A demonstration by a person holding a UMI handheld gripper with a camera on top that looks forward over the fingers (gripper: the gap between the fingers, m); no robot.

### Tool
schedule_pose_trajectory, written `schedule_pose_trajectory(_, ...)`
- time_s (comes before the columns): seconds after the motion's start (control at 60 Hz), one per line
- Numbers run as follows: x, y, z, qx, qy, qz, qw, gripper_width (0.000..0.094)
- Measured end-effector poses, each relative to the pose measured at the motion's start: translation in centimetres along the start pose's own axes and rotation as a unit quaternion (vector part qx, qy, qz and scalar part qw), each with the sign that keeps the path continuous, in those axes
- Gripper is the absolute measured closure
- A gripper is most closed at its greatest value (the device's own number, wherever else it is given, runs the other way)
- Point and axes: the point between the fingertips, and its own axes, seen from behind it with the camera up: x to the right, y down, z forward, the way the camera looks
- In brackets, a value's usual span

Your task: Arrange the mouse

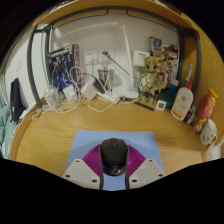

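No readable writing: we see labels on bottles (183, 100) at right of frame, text too small to make out. Gripper (113, 172) at bottom centre, fingers spread, black mouse (114, 151) standing between pink pads (92, 160), contact unclear. Mouse rests on blue mat (88, 142) on wooden desk (45, 135). Cable tangle (85, 90) at upper left, details hard to make out.
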Motion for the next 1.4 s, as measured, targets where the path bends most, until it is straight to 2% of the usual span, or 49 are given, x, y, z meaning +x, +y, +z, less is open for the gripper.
schedule_pose_trajectory(0.017, -0.1, 0.4, 0.2, -0.003, 0.000, -0.001, 1.000, 0.0620)
schedule_pose_trajectory(0.083, -0.4, 1.9, 1.0, -0.019, -0.001, -0.001, 1.000, 0.0628)
schedule_pose_trajectory(0.133, -0.6, 2.9, 1.3, -0.028, -0.003, 0.002, 1.000, 0.0601)
schedule_pose_trajectory(0.217, -0.4, 2.8, 1.3, -0.017, 0.002, -0.001, 1.000, 0.0548)
schedule_pose_trajectory(0.35, -0.7, 3.3, 1.5, -0.032, -0.006, 0.007, 0.999, 0.0463)
schedule_pose_trajectory(0.367, -0.7, 3.3, 1.4, -0.035, -0.008, 0.007, 0.999, 0.0429)
schedule_pose_trajectory(0.45, -0.5, 3.7, 0.8, -0.059, -0.004, 0.006, 0.998, 0.0131)
schedule_pose_trajectory(0.6, -0.9, 0.6, -3.1, -0.048, -0.011, 0.008, 0.999, 0.0127)
schedule_pose_trajectory(0.783, -1.2, -4.9, -10.4, -0.015, -0.035, 0.009, 0.999, 0.0122)
schedule_pose_trajectory(0.967, 0.9, -8.1, -18.1, 0.011, -0.027, -0.003, 1.000, 0.0118)
schedule_pose_trajectory(1.1, 2.5, -9.0, -22.4, 0.038, -0.033, -0.006, 0.999, 0.0116)
schedule_pose_trajectory(1.4, 4.6, -7.4, -27.3, 0.060, -0.043, -0.003, 0.997, 0.0130)
